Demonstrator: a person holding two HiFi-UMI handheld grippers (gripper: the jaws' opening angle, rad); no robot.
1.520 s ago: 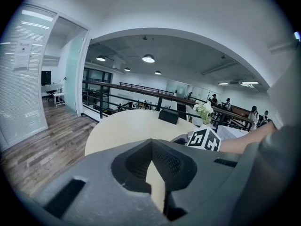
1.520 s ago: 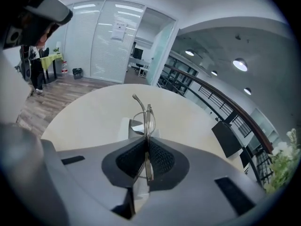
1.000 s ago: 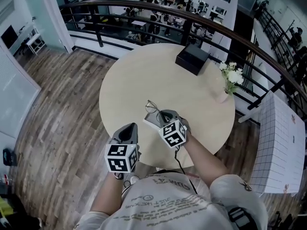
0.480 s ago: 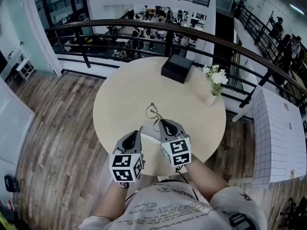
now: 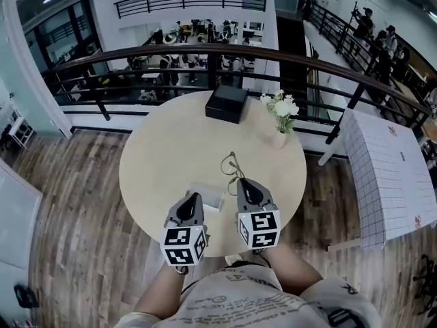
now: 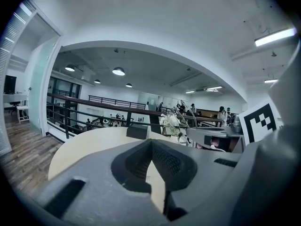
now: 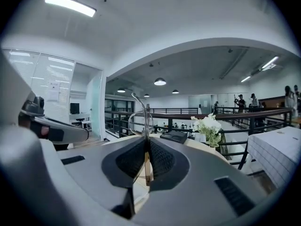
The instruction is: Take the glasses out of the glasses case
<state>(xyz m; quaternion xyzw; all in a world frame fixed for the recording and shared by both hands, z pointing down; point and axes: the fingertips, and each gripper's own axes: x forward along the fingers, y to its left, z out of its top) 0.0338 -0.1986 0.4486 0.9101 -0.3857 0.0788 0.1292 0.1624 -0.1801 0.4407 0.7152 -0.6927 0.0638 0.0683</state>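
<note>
right gripper (image 5: 244, 182): pinching glasses, one thin bar of the frame nipped between the pads; over near part of table, beside left gripper.
glasses (image 5: 233, 165): out of case, held at the right jaw tips, wire rims standing up past them; over table, beyond and to the right of case.
left gripper (image 5: 192, 198): jaws pressed together, nothing seen between them; tip just beside case.
case (image 5: 210, 198): pale, lying on table between the two grippers; open or closed cannot be told.
table (image 5: 160, 159): round, light wood.
box (image 5: 227, 103): black, at far edge of table.
flowers (image 5: 281, 108): white, in small vase, right of box.
</note>
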